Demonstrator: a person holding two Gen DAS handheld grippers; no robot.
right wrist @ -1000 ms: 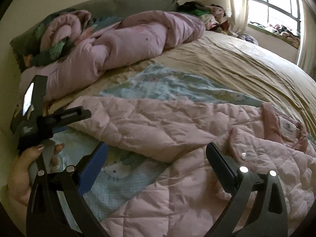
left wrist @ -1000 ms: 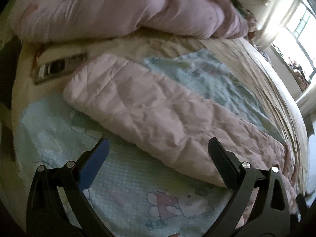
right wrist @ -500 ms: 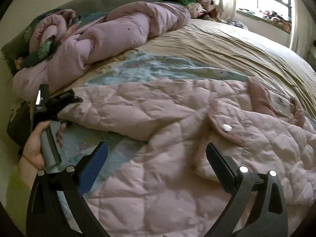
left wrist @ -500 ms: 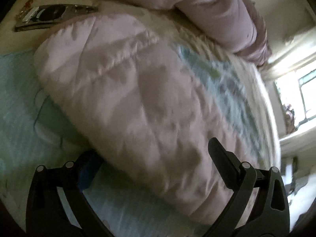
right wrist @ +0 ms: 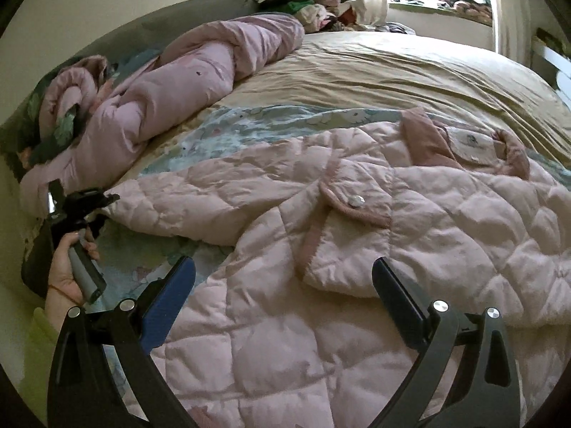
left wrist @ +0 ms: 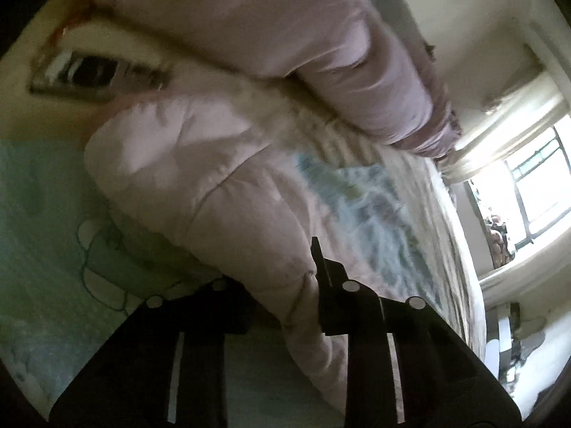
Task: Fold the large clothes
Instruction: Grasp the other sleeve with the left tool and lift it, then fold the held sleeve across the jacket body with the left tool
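A pale pink quilted jacket [right wrist: 357,249] lies spread on the bed, its collar [right wrist: 428,139] at the far right and one sleeve [right wrist: 200,196] stretched to the left. In the left wrist view my left gripper [left wrist: 285,271] is closing its jaws on the edge of that sleeve [left wrist: 214,185]; fabric is bunched between the fingers and hides the left one. The right wrist view shows the same left gripper [right wrist: 107,198] in a hand [right wrist: 64,267] at the sleeve's end. My right gripper [right wrist: 282,281] stands open just above the jacket's body, with nothing pinched.
A rolled pink duvet [right wrist: 178,100] lies along the headboard side. Under the jacket are a blue-green cartoon blanket [right wrist: 249,125] and a beige sheet [right wrist: 392,71]. A flat dark device [left wrist: 92,75] lies near the sleeve's end. Clothes [right wrist: 314,7] are piled by the window.
My left gripper has moved in onto the sleeve, rolled, and its jaws have gone from wide open to nearly together on the fabric. The right gripper has travelled over the jacket's body and stays open.
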